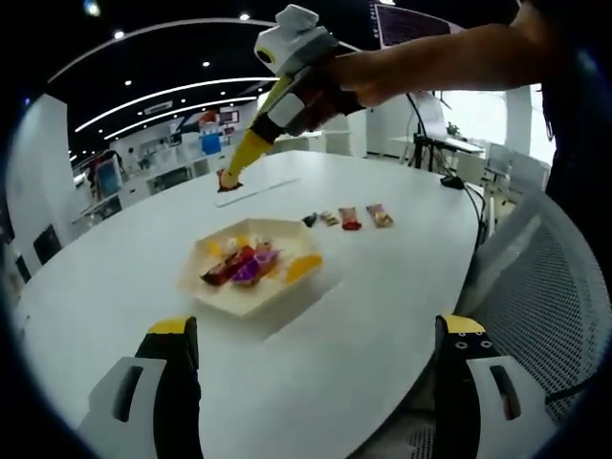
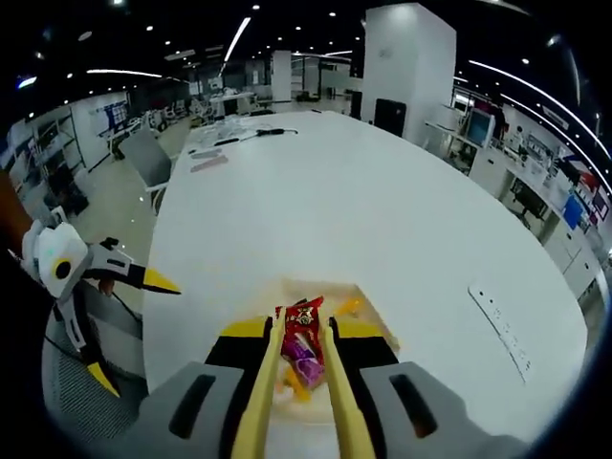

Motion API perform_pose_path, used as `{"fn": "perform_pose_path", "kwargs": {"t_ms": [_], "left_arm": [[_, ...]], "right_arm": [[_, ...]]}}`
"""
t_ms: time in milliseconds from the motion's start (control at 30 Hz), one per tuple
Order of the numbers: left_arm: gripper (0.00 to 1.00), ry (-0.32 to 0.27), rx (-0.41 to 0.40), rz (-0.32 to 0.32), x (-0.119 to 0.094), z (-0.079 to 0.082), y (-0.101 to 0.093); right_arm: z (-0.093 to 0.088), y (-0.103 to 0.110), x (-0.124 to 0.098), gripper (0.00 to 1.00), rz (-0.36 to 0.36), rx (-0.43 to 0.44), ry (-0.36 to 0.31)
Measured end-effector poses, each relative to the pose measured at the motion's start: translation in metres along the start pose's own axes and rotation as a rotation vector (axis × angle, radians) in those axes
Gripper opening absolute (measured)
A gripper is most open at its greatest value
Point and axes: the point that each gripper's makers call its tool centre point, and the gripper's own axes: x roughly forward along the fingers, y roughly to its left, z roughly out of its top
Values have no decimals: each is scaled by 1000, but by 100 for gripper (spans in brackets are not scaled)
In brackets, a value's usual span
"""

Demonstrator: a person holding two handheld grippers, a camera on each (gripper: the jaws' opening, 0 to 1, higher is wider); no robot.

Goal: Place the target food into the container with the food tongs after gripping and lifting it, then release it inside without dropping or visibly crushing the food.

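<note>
Left gripper view: wrapped snacks [image 1: 251, 264] lie in the hexagonal tray [image 1: 212, 289].

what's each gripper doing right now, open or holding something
Left gripper: open, holding nothing.
Right gripper: shut on the tongs, which pinch a red snack packet above the container.

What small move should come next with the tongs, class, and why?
Probably carry the tongs over the tray before opening: they pinch a red packet, which in the left gripper view hangs beyond the tray's far rim.
</note>
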Motion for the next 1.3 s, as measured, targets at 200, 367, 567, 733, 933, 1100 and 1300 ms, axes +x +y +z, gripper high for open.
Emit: {"fn": "perform_pose_path", "kwargs": {"t_ms": [200, 367, 567, 733, 933, 1100, 1300], "left_arm": [[100, 3, 10, -3, 0, -1, -2], [100, 1, 8, 5, 0, 0, 0], [100, 4, 7, 2, 0, -1, 0], [100, 2, 6, 6, 0, 0, 0], [100, 4, 6, 7, 0, -1, 1], [100, 3, 7, 5, 0, 0, 0], [100, 9, 13, 0, 1, -1, -1]], "right_arm": [[-4, 7, 7, 23, 17, -20, 19], [-6, 10, 9, 23, 26, -30, 26], [-2, 15, 12, 24, 36, -46, 20], [0, 15, 11, 25, 39, -57, 10], [2, 13, 8, 26, 36, -65, -2], [0, 10, 5, 26, 29, -66, -7], [-3, 9, 1, 26, 37, -71, -3]]}}
